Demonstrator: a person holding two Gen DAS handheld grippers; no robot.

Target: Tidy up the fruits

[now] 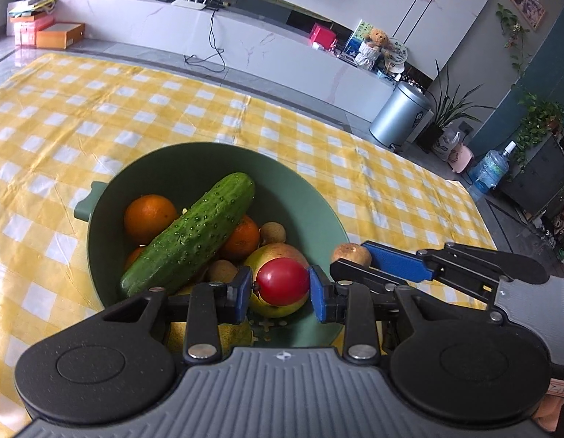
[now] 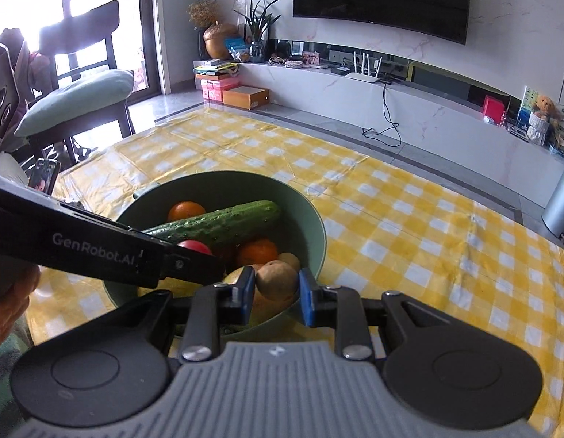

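A green bowl [image 1: 292,189] [image 2: 307,208] on the yellow checked cloth holds a cucumber [image 1: 194,233] [image 2: 223,221], oranges [image 1: 148,217] [image 2: 185,210], small brown fruits [image 1: 272,233] and a yellow-red fruit [image 1: 278,253]. Over the bowl's near side, my left gripper [image 1: 282,284] is shut on a red tomato [image 1: 282,280]. The right wrist view shows that gripper [image 2: 199,255] coming in from the left with the tomato [image 2: 194,246]. My right gripper [image 2: 276,286] is shut on a brown round fruit [image 2: 276,279] above the bowl's near rim. From the left wrist it [image 1: 349,257] appears at the right with that fruit [image 1: 349,252].
The checked cloth [image 1: 99,109] [image 2: 409,219] spreads wide beyond the bowl. A chair with a cushion [image 2: 77,98] and a phone [image 2: 44,175] stand at the left. A metal bin [image 1: 400,113] and a water bottle [image 1: 488,173] sit on the floor past the far right edge.
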